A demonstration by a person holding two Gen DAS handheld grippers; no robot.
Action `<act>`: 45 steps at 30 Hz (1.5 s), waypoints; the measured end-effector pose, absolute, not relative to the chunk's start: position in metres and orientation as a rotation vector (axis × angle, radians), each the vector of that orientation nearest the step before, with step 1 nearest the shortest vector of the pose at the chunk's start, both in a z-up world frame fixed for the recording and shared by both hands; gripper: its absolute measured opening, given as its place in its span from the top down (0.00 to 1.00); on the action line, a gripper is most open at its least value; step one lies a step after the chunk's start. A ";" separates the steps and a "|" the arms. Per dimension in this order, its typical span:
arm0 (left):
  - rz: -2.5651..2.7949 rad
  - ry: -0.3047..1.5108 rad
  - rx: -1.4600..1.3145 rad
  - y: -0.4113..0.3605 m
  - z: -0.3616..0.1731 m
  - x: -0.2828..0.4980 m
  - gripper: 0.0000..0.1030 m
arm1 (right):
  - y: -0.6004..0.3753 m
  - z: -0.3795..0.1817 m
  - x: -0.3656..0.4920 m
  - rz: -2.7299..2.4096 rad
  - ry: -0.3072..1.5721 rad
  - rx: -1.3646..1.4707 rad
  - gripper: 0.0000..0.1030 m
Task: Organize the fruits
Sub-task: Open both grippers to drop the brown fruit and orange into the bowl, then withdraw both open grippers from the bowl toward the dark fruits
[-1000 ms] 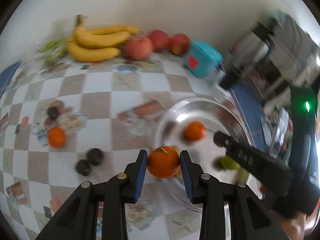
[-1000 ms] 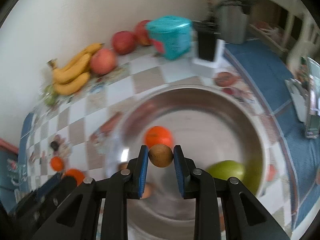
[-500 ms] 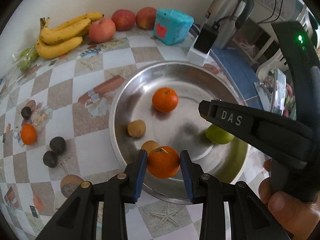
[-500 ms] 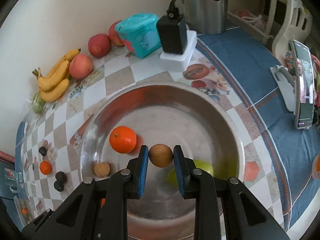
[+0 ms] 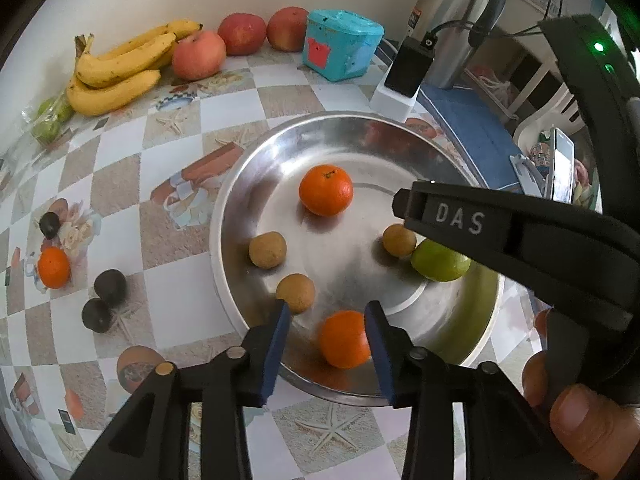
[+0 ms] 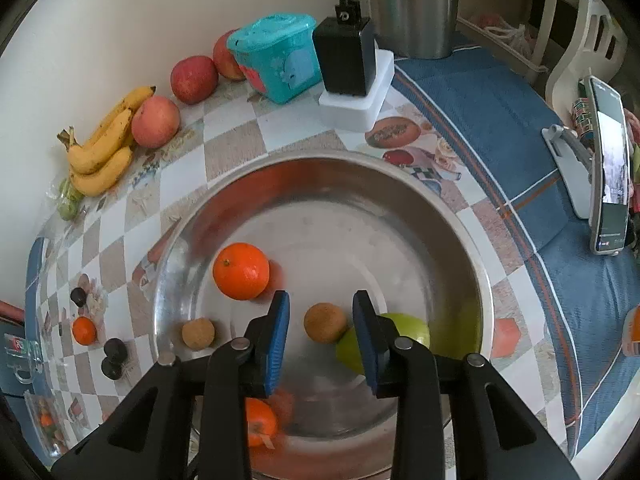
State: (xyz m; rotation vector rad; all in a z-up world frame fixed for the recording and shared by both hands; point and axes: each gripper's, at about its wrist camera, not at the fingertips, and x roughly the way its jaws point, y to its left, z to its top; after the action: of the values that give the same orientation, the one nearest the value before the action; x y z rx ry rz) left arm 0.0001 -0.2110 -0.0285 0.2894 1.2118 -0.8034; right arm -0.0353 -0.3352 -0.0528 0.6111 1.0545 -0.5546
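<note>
A steel bowl (image 5: pixel 224 240) holds an orange (image 5: pixel 326 196), a green fruit (image 5: pixel 440 260) and brown round fruits (image 5: pixel 267 249). My left gripper (image 5: pixel 327 312) hangs over the bowl's near side with its jaws opening. A second orange (image 5: pixel 344 338) lies loose in the bowl between them, and the pads stand off it. My right gripper (image 6: pixel 321 300) is over the bowl (image 6: pixel 460 232) too, jaws opening. A brown fruit (image 6: pixel 325 322) rests free on the bowl floor between them, against the green fruit (image 6: pixel 400 328).
On the checked cloth left of the bowl lie a small orange (image 5: pixel 53 267) and dark fruits (image 5: pixel 110 288). Bananas (image 5: pixel 116 68), apples (image 5: pixel 199 55) and a teal box (image 5: pixel 342 50) line the wall. A kettle (image 6: pixel 412 8), a charger (image 6: pixel 348 56) and a phone on a stand (image 6: pixel 608 168) stand to the right.
The left gripper came over the bowl from the left, then let its orange go. The right gripper let its brown fruit go onto the bowl floor. Both pairs of jaws have widened.
</note>
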 end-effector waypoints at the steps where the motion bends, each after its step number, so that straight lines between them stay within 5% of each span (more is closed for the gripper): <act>1: -0.803 1.211 0.282 -0.210 -0.027 0.001 0.58 | -0.336 -0.050 -0.036 -0.557 1.047 0.610 0.67; 39: -0.364 1.198 -0.052 -0.078 -0.009 0.098 0.58 | -0.245 -0.023 0.006 -0.340 1.067 0.396 0.67; 41: -0.351 1.202 -0.046 -0.078 -0.010 0.099 0.53 | -0.246 -0.025 0.007 -0.344 1.074 0.395 0.64; 43: -0.317 1.208 -0.032 -0.077 -0.013 0.100 0.22 | -0.248 -0.028 0.007 -0.357 1.077 0.399 0.41; 45: -0.291 1.211 -0.024 -0.074 -0.015 0.101 0.22 | -0.250 -0.030 0.007 -0.359 1.082 0.408 0.37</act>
State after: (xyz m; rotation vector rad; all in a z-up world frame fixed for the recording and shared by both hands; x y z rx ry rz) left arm 0.1006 -0.0743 -0.0155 -0.0244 1.2106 -0.2908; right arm 0.0070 -0.2504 -0.0305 0.4078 1.0823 -0.3588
